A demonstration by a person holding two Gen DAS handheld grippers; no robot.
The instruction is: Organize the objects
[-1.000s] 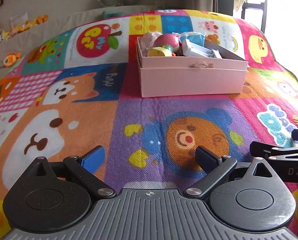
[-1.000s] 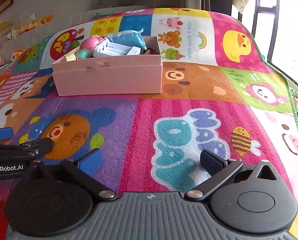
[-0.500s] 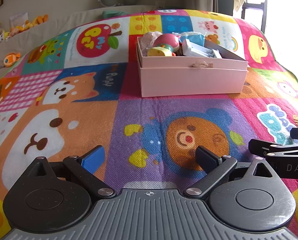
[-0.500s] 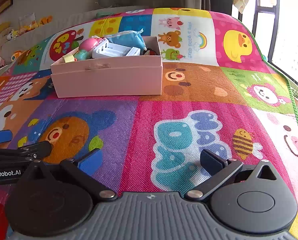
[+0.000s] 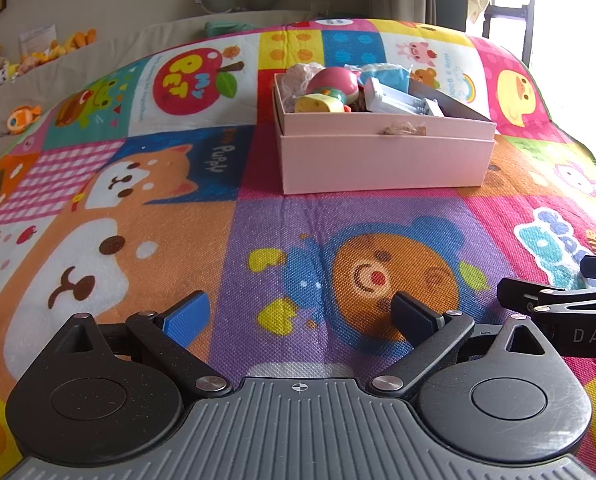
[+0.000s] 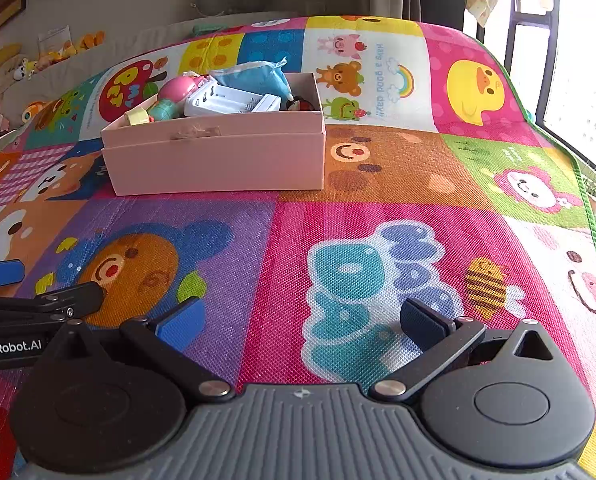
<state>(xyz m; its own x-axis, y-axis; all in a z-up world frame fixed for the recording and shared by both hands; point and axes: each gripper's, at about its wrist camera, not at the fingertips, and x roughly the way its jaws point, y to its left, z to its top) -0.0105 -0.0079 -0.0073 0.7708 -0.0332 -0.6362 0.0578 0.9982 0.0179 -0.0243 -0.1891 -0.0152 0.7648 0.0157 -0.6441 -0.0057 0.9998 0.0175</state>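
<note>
A pink box [image 5: 386,160] stands on the colourful play mat, also in the right wrist view [image 6: 217,160]. It holds a pink round toy [image 5: 334,82], a yellow piece [image 5: 314,104], a white plastic tray [image 5: 398,100] and a blue pouch [image 6: 253,78]. My left gripper [image 5: 302,316] is open and empty, low over the mat, well short of the box. My right gripper [image 6: 302,320] is open and empty too, to the right of the left one. Each gripper's side shows in the other's view.
The play mat [image 5: 137,200] covers the whole surface and curves away at the far edge. Plush toys [image 5: 21,116] lie along the far left by the wall. A window and a dark frame [image 6: 530,12] stand at the right.
Both grippers have stayed open and nearly still. The right wrist view has shifted slightly, with the box a touch further right.
</note>
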